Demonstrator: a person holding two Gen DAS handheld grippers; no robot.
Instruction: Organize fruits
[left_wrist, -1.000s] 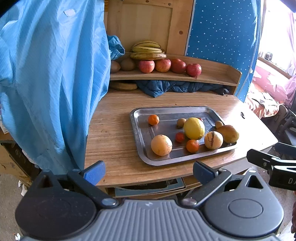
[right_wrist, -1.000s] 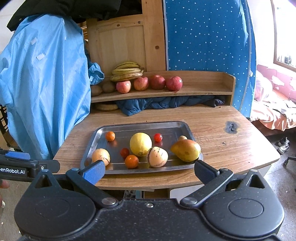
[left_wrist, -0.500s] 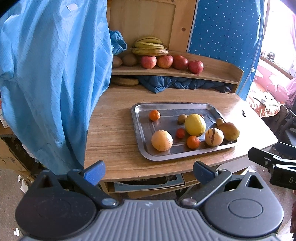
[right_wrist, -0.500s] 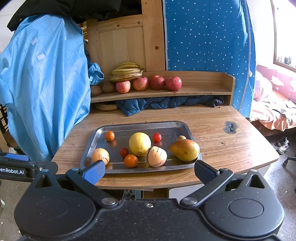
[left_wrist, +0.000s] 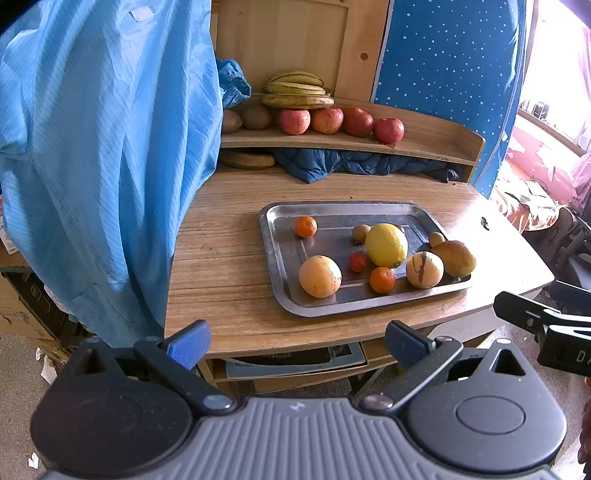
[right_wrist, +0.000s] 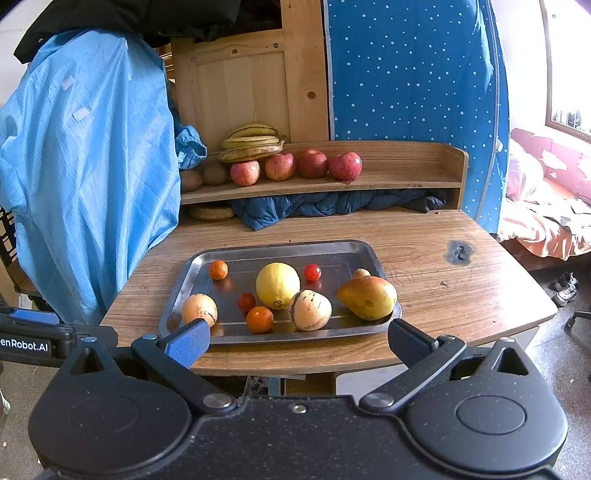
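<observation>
A steel tray (left_wrist: 280, 266) (right_wrist: 280, 247) on the wooden table holds several fruits: a yellow lemon (left_wrist: 386, 245) (right_wrist: 277, 285), a pale orange (left_wrist: 319, 276) (right_wrist: 199, 309), a striped melon (left_wrist: 424, 269) (right_wrist: 309, 309), a mango (left_wrist: 453, 258) (right_wrist: 367, 297), small oranges and tomatoes. My left gripper (left_wrist: 297, 339) is open and empty, short of the table's front edge. My right gripper (right_wrist: 298, 338) is open and empty at the tray's near rim. Apples (right_wrist: 314, 163) and bananas (right_wrist: 253, 142) sit on the rear shelf.
A blue garment (left_wrist: 103, 147) (right_wrist: 85, 177) hangs at the table's left. A dark blue cloth (right_wrist: 325, 206) lies under the shelf (right_wrist: 406, 177). The right gripper's body shows at the right of the left wrist view (left_wrist: 546, 328). A bed (right_wrist: 546, 221) is to the right.
The left gripper has risen and tilted a little, so the tray sits lower in its view. The right gripper has edged slightly closer to the tray. Both stay open.
</observation>
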